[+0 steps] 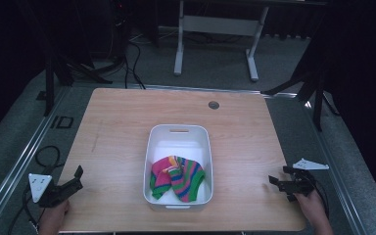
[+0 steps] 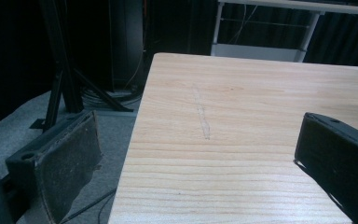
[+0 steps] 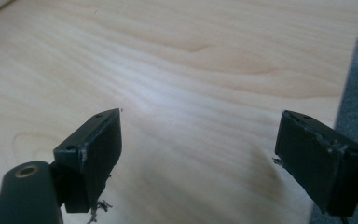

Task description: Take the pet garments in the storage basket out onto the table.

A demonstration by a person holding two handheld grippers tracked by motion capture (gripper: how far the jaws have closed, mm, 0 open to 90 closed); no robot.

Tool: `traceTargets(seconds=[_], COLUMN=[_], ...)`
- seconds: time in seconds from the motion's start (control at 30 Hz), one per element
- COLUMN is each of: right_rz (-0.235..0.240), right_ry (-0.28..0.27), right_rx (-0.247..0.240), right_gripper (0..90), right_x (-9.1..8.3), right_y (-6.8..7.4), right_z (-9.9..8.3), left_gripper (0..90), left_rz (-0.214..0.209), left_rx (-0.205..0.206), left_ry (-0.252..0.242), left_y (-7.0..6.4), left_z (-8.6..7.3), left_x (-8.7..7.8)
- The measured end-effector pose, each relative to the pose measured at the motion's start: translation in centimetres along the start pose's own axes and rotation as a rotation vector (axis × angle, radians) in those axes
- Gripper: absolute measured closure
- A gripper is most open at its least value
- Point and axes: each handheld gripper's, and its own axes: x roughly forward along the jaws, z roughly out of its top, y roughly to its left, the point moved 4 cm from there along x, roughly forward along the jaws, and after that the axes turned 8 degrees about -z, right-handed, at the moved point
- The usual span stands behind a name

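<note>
A white plastic tub (image 1: 207, 147) with rounded corners sits mid-bench (image 1: 117, 122), holding soft stripy socks (image 1: 177, 177). The left gripper (image 1: 76, 178) and right gripper (image 1: 275, 182) rest near the bench's smooth wooden edges, jaws wide apart, holding nothing.

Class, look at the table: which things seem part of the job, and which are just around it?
Likely part of the job:
striped socks
white bin holding them
left tongs, open
right tongs, open

Just around:
wooden table
grommet hole
white desk frame behind
floor cables
</note>
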Motion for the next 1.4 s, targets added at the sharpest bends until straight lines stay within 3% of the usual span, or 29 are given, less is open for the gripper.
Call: traceTargets(seconds=[0.07, 0.17, 0.2, 0.27, 0.7, 0.87, 1.07, 1.23, 1.4], right_rz=[0.026, 0.124, 0.124, 0.176, 0.257, 0.288, 0.324, 0.372, 0.411], right_ry=[0.012, 0.047, 0.047, 0.076, 0.062, 0.052, 0.052, 0.023, 0.004], right_rx=[0.000, -0.020, -0.020, -0.073, -0.220, -0.246, -0.311, -0.375, -0.410], right_gripper=[14.4, 14.3, 14.3, 14.0, 14.0, 14.0, 14.0, 14.1, 14.1], right_x=[-0.1, -0.2, -0.2, -0.1, -0.1, -0.4, -1.0, -1.2, -1.0], right_y=[0.2, 1.3, 1.3, 2.3, 5.3, 6.4, 8.7, 11.3, 13.3], right_z=[0.0, 0.1, 0.1, 0.5, 2.7, 3.7, 5.7, 8.1, 10.0], left_gripper=[0.9, 0.9, 0.9, 0.9, 0.9, 0.9, 0.9, 0.9, 0.9], left_rz=[-0.001, -0.003, -0.002, -0.002, -0.009, -0.006, -0.001, -0.001, -0.001], left_rx=[-0.001, -0.002, -0.002, -0.001, 0.004, 0.005, 0.001, 0.010, 0.007], left_ry=[-0.001, -0.003, -0.002, -0.002, -0.002, 0.000, 0.003, 0.007, 0.007], left_y=[0.0, 0.0, 0.0, 0.0, -0.1, -0.1, 0.0, -0.1, -0.1], left_z=[0.0, 0.0, 0.0, 0.0, 0.0, 0.0, 0.0, -0.1, -0.1], left_x=[0.0, 0.0, 0.0, 0.0, 0.0, 0.0, 0.1, 0.1, 0.1])
